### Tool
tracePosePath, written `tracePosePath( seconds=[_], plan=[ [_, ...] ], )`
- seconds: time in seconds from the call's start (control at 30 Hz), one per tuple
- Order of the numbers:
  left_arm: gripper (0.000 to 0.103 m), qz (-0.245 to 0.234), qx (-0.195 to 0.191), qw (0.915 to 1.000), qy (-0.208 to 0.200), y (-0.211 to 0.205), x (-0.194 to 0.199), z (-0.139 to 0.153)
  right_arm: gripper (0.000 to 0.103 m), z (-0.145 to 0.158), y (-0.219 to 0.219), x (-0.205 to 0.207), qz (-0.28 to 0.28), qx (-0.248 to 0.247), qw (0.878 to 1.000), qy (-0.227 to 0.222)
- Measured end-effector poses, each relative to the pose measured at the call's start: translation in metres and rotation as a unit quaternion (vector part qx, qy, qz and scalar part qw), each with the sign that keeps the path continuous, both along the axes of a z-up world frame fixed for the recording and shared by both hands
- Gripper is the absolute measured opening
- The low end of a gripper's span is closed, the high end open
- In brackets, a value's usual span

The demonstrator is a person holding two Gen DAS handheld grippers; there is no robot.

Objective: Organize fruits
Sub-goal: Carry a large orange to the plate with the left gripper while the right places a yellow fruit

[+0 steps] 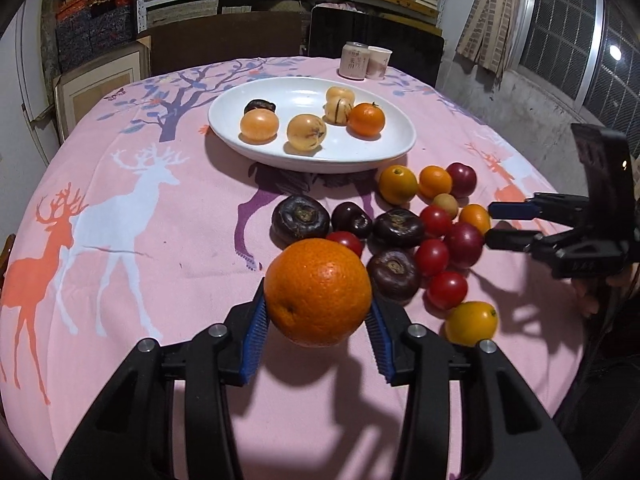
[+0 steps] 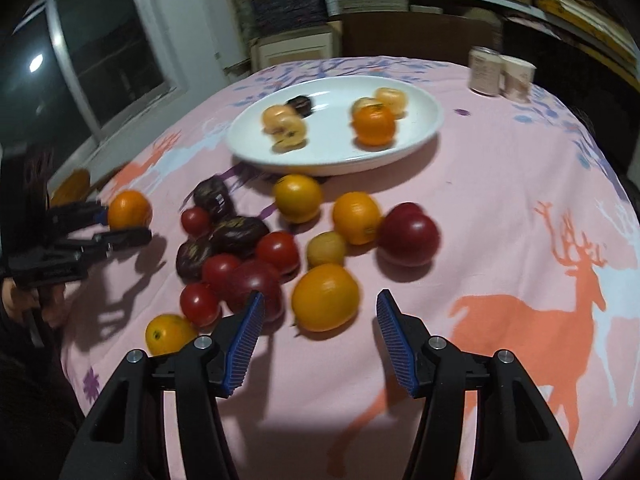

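Blue ribbed pads [image 1: 256, 332] of our left gripper [image 1: 318, 336] press on both sides of a large orange [image 1: 318, 292], so that gripper is clamped on the fruit at the near edge of the heap. Our right gripper [image 2: 320, 344] has its fingers apart with nothing between them, just near of a yellow-orange citrus [image 2: 325, 297]. Beyond the fingers, loose fruit crowds the pink deer-print tablecloth [image 1: 120, 220]: red cherry tomatoes [image 1: 446, 290], dark brown water chestnuts [image 1: 394, 274], plums [image 1: 464, 245] and small citrus, many touching each other. Farther off sits a white oval plate [image 1: 224, 122] already holding pale round fruits [image 1: 306, 132], one small orange [image 1: 366, 120] and one dark piece. Two paper cups [image 1: 354, 61] stand at the far right edge of the table. We judge the risks this way: the orange is smooth and round, so a shallow grip could let it slip and roll into the heap, scattering the tomatoes toward the table edge. The right gripper, closing among packed fruit, could nudge neighbours or crush a soft tomato. The right view is blurred, so fine contact there is uncertain.
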State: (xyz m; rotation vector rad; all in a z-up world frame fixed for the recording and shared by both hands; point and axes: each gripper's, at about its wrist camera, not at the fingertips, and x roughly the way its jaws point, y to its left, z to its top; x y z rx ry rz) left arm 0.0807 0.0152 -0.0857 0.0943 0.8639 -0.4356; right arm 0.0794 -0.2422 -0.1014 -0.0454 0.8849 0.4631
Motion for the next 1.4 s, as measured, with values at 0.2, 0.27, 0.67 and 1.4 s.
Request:
tracePosePath(
  seconds=[0.2, 0.27, 0.67, 1.4],
  plan=[
    [0.044, 0.004, -0.008, 0.9999, 0.013, 0.003, -0.003, -0.004, 0.046, 0.003, 0.001, 0.002, 0.008, -0.007, 1.000, -0.009],
    [0.044, 0.007, -0.013, 0.9998, 0.014, 0.006, -0.003, -0.004, 0.046, 0.005, -0.004, 0.002, 0.000, -0.008, 1.000, -0.005],
    [0.044, 0.009, -0.015, 0.9998, 0.010, 0.004, -0.003, 0.001, 0.041, -0.012, 0.008, 0.014, 0.012, -0.035, 0.999, 0.003],
    [0.044, -0.003, -0.010, 0.9995, 0.031, -0.069, 0.144, 0.008, 0.041, 0.034, 0.027, 0.111, -0.020, -0.026, 0.996, -0.082]
  ],
)
